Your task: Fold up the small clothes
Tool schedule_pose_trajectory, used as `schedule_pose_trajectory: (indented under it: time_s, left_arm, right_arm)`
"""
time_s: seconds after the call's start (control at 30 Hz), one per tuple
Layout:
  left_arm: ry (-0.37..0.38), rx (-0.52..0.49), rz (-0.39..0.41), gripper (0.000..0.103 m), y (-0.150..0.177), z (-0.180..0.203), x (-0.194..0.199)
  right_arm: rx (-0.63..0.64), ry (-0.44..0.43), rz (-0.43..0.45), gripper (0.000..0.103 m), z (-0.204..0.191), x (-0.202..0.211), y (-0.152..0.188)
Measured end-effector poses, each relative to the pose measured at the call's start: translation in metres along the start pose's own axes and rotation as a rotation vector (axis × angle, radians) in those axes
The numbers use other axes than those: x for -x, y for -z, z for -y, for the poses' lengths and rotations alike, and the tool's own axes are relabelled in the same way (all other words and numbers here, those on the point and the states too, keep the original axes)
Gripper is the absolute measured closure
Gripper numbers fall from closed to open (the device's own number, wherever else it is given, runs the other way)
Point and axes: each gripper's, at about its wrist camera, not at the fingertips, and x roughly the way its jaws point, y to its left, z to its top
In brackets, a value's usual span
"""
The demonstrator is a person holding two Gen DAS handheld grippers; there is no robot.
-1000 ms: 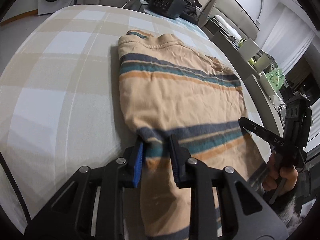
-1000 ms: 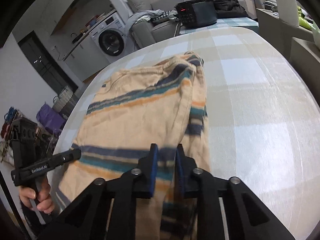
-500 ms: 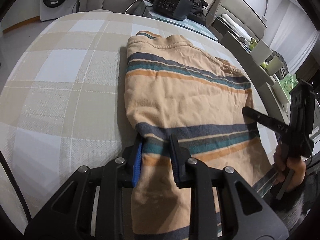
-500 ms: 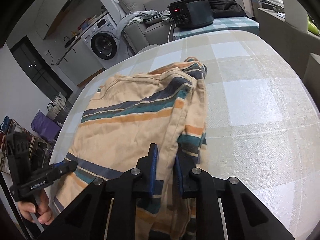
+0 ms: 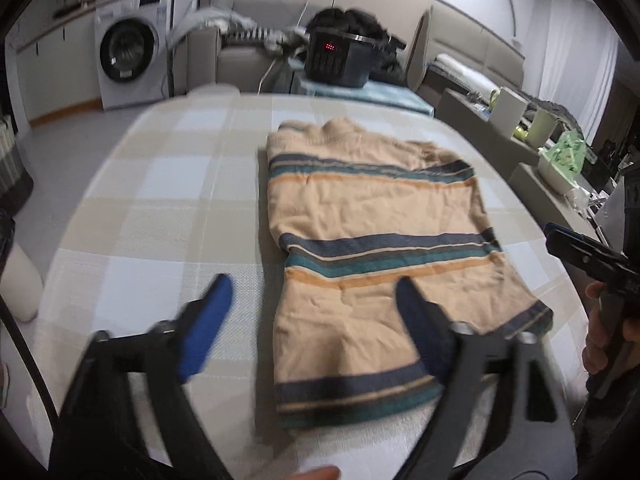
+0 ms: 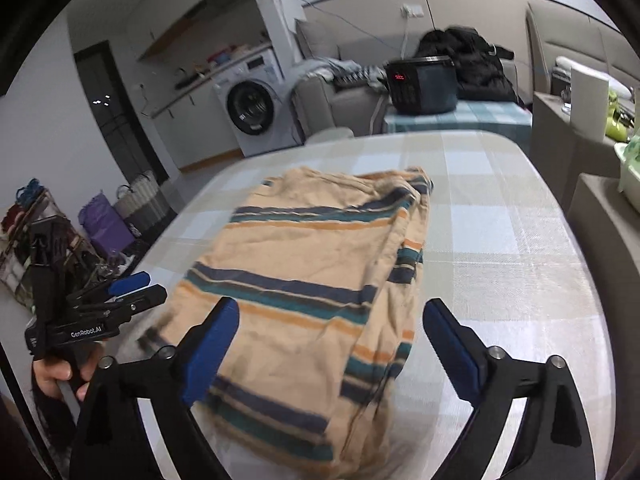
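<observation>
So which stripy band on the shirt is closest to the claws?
The band along the bottom hem of the striped shirt, running between the left claw fingers. The other two bands lie farther up, toward the collar. The right claw hovers open over that same end.

A table [image 5: 160,200] carries everything, covered in a checked cloth [image 6: 500,240] of beige, white and pale grey squares; its far corners look rounded; directly on it lies one garment, a tan striped shirt [image 5: 372,216], folded into a long flat rectangle running from the near edge toward the far edge; bands of navy, teal and orange cross it; in the left wrist view it sits right of centre; its right side shows doubled layers [image 6: 408,248].
</observation>
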Motion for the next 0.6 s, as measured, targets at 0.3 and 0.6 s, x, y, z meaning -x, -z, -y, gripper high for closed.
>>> schedule_pose_trajectory:
  time_s: [0.3, 0.6]
  left_arm:
    - [-0.045, -0.018, 0.047, 0.001, 0.031, -0.007, 0.027]
    - [-0.049, -0.030, 0.038, 0.001, 0.056, -0.008, 0.026]
  right_arm:
    - [-0.004, 0.095, -0.040, 0.000, 0.007, 0.010, 0.036]
    - [0.067, 0.195, -0.140, 0.000, 0.011, -0.010, 0.068]
